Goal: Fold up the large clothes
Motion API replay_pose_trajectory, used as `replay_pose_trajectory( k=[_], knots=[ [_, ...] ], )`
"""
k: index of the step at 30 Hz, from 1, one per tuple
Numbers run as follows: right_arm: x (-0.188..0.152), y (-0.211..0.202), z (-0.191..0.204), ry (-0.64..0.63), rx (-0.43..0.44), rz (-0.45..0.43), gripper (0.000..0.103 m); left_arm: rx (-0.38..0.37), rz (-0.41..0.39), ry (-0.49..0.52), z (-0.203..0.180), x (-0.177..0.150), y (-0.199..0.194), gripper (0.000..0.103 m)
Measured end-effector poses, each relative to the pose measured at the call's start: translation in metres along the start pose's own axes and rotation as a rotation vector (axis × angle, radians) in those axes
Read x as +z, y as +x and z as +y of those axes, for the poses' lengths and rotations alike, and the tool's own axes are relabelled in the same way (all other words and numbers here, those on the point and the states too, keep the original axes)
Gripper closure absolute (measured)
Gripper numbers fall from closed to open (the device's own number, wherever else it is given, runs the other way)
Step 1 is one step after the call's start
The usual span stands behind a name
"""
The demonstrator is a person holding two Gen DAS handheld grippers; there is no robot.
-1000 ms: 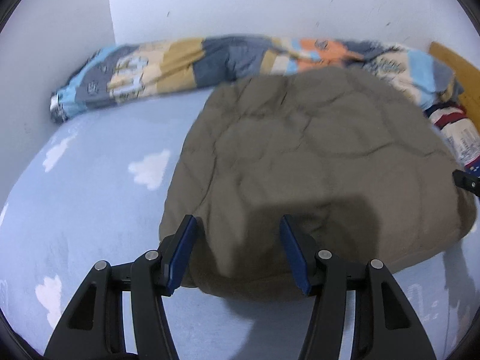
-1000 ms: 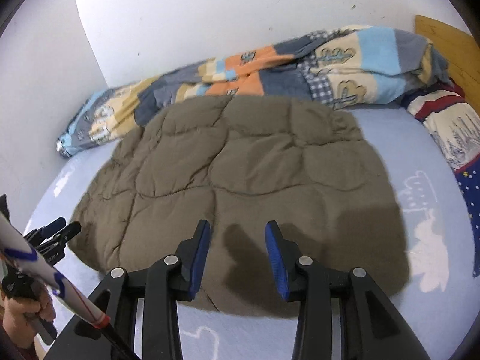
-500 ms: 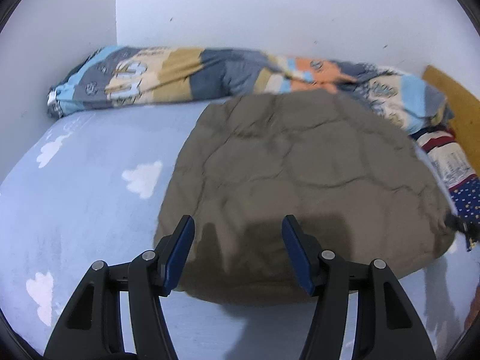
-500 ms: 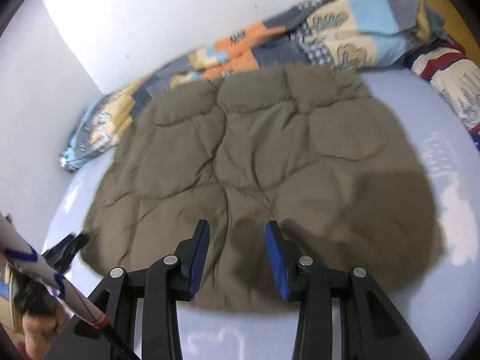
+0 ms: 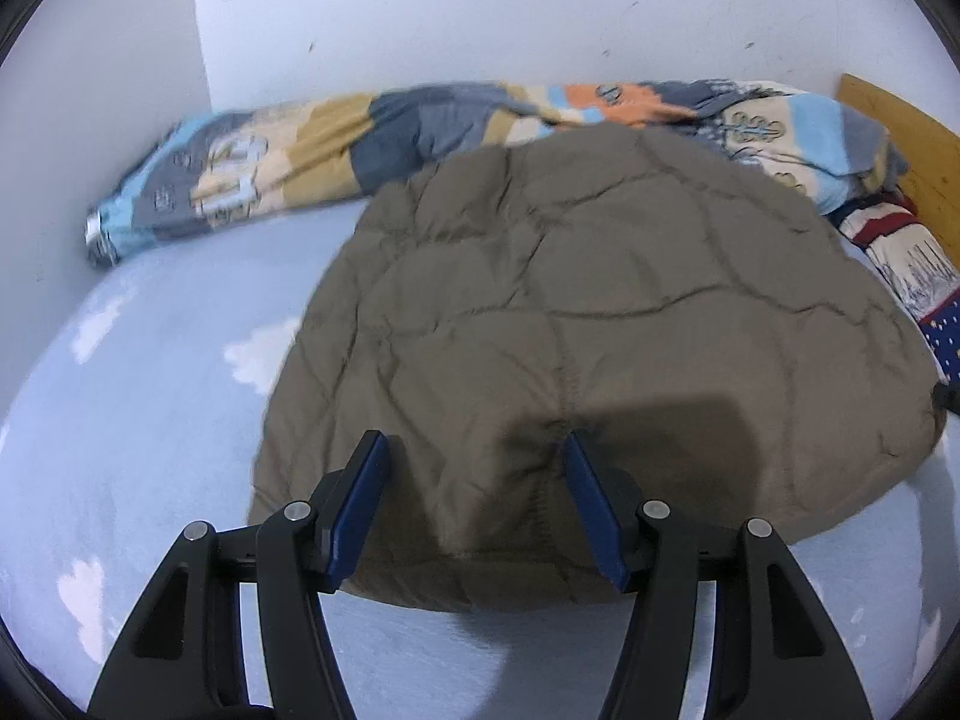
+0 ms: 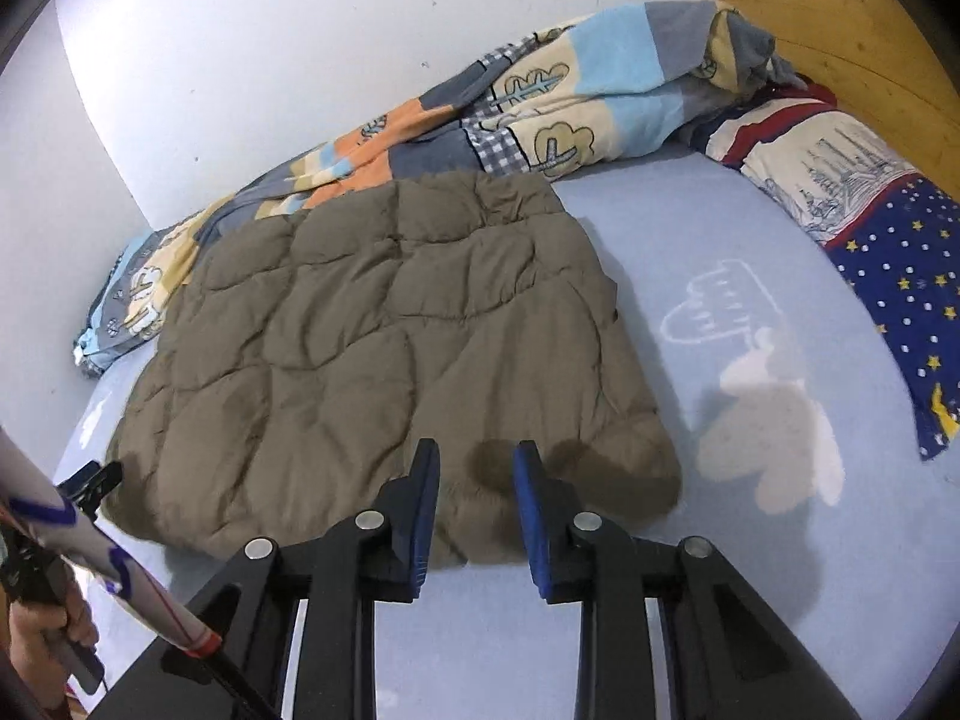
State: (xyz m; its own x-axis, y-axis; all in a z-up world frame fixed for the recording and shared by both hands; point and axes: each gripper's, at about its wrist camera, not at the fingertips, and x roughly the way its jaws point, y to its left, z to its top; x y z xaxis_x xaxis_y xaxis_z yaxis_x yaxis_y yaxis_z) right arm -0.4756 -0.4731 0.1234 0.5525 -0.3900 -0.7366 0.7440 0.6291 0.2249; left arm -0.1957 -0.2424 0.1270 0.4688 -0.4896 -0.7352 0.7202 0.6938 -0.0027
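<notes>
A brown quilted garment lies spread flat on the light blue bed sheet. My left gripper hovers open over its near hem, with the centre seam showing between the blue pads and nothing gripped. In the right wrist view the same garment fills the middle. My right gripper hangs over its near right corner. Its jaws are closing and stand narrowly apart, with no cloth pinched between them. The left gripper's tip shows at the garment's near left corner, with a hand below it.
A rolled patchwork duvet lies along the white back wall. A pillow with stars and a wooden headboard are at the right. A white rod with blue marks crosses the lower left. Blue sheet shows right of the garment.
The right gripper has slid right, from the middle of the hem to the near right corner, and its jaws have narrowed. The left gripper has shifted a little right along the hem.
</notes>
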Motion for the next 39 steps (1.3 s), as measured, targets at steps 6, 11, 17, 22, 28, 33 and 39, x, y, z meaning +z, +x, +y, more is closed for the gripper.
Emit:
replay_pose_trajectory(
  k=[6, 11, 17, 22, 28, 33, 39],
  knots=[
    [-0.007, 0.049, -0.016, 0.045, -0.002, 0.116, 0.076, -0.002, 0.061, 0.022, -0.003, -0.008, 0.021, 0.04],
    [-0.007, 0.056, -0.019, 0.068, 0.004, 0.144, 0.076, -0.025, 0.039, 0.005, 0.006, -0.002, 0.004, 0.04],
    [0.002, -0.001, -0.017, 0.137, 0.077, 0.072, 0.075, 0.002, 0.0, -0.088, 0.039, -0.001, -0.041, 0.04],
    [-0.016, -0.055, -0.016, 0.131, 0.091, 0.028, 0.073, 0.032, 0.015, -0.173, 0.07, -0.024, -0.075, 0.04],
    [-0.03, -0.078, -0.028, 0.123, 0.073, -0.002, 0.07, 0.077, 0.019, -0.203, 0.098, -0.041, -0.088, 0.04],
    [-0.028, -0.062, -0.043, 0.16, 0.081, 0.01, 0.069, 0.033, 0.054, -0.291, 0.11, -0.041, -0.068, 0.04],
    [-0.019, -0.034, -0.038, 0.14, 0.065, 0.026, 0.07, 0.052, 0.08, -0.282, 0.105, -0.033, -0.038, 0.04]
  ],
)
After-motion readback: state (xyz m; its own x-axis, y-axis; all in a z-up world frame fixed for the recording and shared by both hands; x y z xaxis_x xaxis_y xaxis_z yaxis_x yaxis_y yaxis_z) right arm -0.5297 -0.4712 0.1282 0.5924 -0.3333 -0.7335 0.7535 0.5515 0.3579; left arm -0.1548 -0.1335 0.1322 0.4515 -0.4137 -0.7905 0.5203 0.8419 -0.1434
